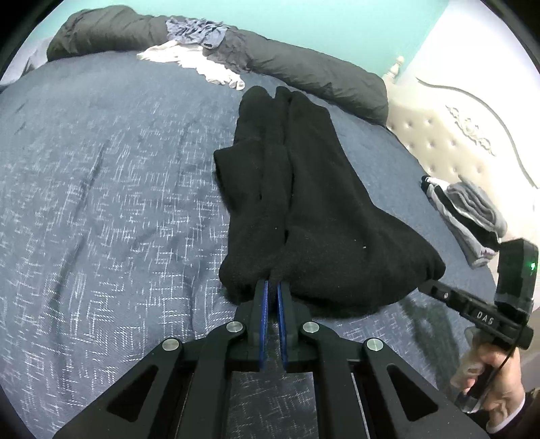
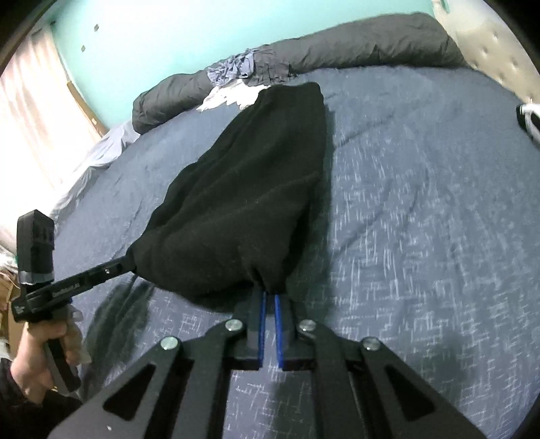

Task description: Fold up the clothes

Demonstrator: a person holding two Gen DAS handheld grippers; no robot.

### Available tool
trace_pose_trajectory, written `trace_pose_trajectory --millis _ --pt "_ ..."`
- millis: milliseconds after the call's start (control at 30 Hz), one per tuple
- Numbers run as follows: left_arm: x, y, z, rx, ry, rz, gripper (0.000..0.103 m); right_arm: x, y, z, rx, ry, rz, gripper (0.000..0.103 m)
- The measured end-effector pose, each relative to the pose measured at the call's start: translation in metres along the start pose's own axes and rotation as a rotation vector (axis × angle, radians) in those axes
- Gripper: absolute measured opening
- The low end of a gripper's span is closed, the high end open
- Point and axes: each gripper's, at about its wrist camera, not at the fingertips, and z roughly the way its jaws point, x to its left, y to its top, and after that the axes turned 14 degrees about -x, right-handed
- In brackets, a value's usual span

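Note:
A black fleece garment (image 1: pixel 303 189) lies stretched lengthwise on the blue bedspread (image 1: pixel 101 202); it also shows in the right wrist view (image 2: pixel 256 189). My left gripper (image 1: pixel 272 283) is shut on the garment's near edge at its left corner. My right gripper (image 2: pixel 269 293) is shut on the near edge at the other corner. The near edge is lifted a little off the bed. The right gripper also shows at the right of the left wrist view (image 1: pixel 428 283), and the left gripper at the left of the right wrist view (image 2: pixel 130 261).
A dark rolled duvet (image 1: pixel 303 64) lies along the far edge with a blue-grey cloth (image 1: pixel 195 30) and a white garment (image 1: pixel 202 64) against it. Folded grey and black clothes (image 1: pixel 469 216) lie by the padded headboard (image 1: pixel 455 141).

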Motion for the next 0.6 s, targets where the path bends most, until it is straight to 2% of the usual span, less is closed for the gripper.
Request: trace_pose_trajectory --millis 167,333,433,600 --pt "-0.002 -0.003 0.000 0.021 -0.002 0.016 0.006 -0.001 -0.002 0.001 0.037 0.011 0.000 0.004" --pt "-0.005 -0.009 0.000 0.054 -0.007 0.024 0.006 -0.012 -0.007 0.006 0.102 0.063 0.096 0.005" --pt "-0.006 -0.011 -0.001 0.070 -0.009 0.027 0.007 -0.018 -0.007 0.006 0.137 0.057 0.125 0.005" --pt "-0.008 -0.005 -0.014 0.044 -0.006 0.021 0.008 -0.034 0.001 -0.011 0.108 0.032 0.207 0.005"
